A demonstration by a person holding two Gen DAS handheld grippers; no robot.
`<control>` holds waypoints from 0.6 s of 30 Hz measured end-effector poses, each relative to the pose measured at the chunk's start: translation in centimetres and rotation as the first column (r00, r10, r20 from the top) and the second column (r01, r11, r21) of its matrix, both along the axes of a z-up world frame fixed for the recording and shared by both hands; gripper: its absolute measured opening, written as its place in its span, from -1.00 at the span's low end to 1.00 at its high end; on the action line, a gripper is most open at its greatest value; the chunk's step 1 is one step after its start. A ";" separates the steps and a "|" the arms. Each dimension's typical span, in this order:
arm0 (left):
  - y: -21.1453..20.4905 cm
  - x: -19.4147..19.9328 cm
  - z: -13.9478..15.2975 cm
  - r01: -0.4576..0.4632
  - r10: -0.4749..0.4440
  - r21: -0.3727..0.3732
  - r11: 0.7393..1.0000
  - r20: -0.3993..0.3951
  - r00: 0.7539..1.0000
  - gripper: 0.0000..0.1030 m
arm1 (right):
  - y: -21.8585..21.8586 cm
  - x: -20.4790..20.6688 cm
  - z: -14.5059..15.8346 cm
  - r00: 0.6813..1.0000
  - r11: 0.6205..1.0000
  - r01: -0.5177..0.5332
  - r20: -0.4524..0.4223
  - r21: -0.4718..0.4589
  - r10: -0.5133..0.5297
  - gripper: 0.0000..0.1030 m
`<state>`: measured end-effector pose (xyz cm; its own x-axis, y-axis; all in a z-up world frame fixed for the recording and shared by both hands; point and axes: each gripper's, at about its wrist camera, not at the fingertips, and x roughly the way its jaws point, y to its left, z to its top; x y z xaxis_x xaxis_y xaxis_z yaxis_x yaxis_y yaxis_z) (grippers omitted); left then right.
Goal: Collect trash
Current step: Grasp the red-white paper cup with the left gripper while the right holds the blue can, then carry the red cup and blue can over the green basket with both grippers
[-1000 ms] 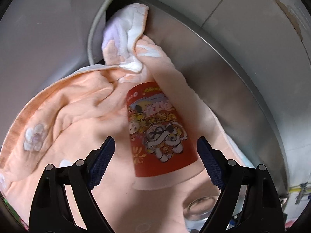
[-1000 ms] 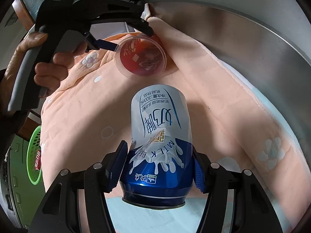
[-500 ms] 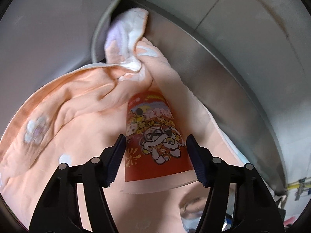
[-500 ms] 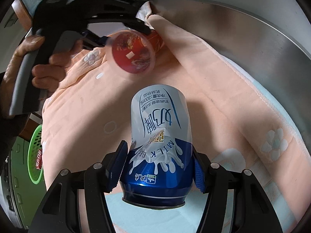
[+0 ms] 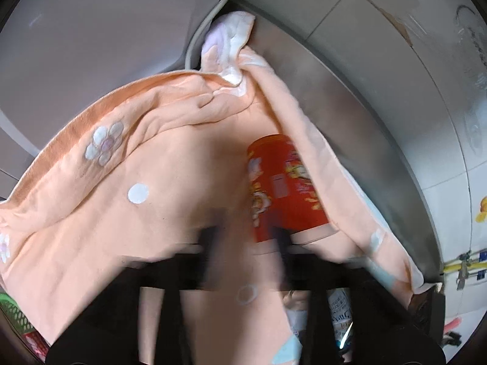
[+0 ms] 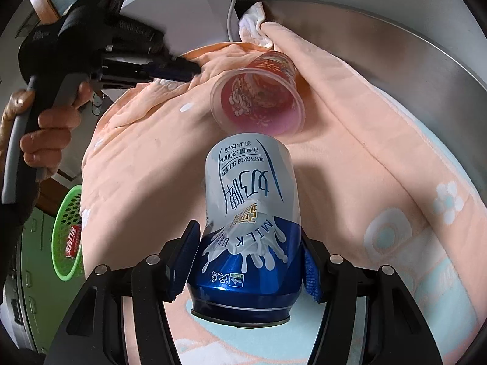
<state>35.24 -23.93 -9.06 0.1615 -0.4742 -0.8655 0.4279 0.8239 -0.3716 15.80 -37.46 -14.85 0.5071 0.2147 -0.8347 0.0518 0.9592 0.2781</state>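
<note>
Red cup (image 6: 258, 97) loose on the towel, blue-and-white can (image 6: 249, 188) in the grip

Peach towelling (image 6: 152, 167), patterned with pale flowers and white dots, is spread in soft folds over a round steel worktop (image 6: 411, 60), and both bits of rubbish are over it. The cup lies tipped on its side in a crease of the towel near the far edge, its wide clear-rimmed mouth turned toward the right wrist camera. Its wall is bright red with cartoon figures and yellow lettering, and the print shows through faintly on the pinkish inside. It looks empty.

The left tool (image 6: 185, 70), gripped by a hand (image 6: 45, 127), hangs off to the cup's left with its dark fingers pointing across the towel, clear of the cup. Its jaws have just been closing and now stand part open with nothing between them. Its own camera is badly smeared, so the gap is only roughly readable there, with the cup lying beyond the right-hand finger.

The right tool (image 6: 249, 261) is clamped on the can, its blue pads pressing both sides of the lower, dark blue band. The can is held clear above the towel. It is white above with blue Chinese characters, and the word MILK runs over a splash pattern, all reading upside down from this side. Its wall looks slightly dented.

Down beside the worktop, a green mesh basket (image 6: 65, 213) holds a red drinks can (image 6: 72, 245).
</note>
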 end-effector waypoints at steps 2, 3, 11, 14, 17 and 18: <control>-1.2 -0.2 0.6 0.011 -0.010 -0.002 1.000 0.030 0.999 0.32 | -0.3 -0.6 0.2 1.000 1.000 0.001 0.002 0.000 -0.001 0.13; -1.3 -0.6 1.1 0.016 -0.016 -0.006 1.000 0.026 1.000 0.33 | -0.5 -0.9 0.3 1.000 1.000 0.003 0.003 0.000 -0.003 0.13; -6.3 0.6 -2.2 0.011 -0.009 0.081 0.997 -0.029 1.000 0.44 | -2.0 -2.2 -0.2 1.000 1.000 0.021 0.002 0.015 -0.021 0.13; -7.5 1.2 -3.7 0.002 0.005 0.114 0.994 -0.061 0.998 0.44 | -2.5 -2.2 -0.7 1.000 0.999 0.027 -0.008 0.026 -0.027 0.13; -8.3 1.1 -4.8 0.013 -0.004 0.149 0.989 -0.058 0.998 0.37 | -2.6 -2.1 -1.1 0.999 0.999 0.030 -0.014 0.030 -0.030 0.12; -8.3 1.0 -4.9 0.013 -0.006 0.152 0.988 -0.051 0.999 0.38 | -2.6 -2.0 -1.1 0.999 0.999 0.031 -0.014 0.031 -0.031 0.12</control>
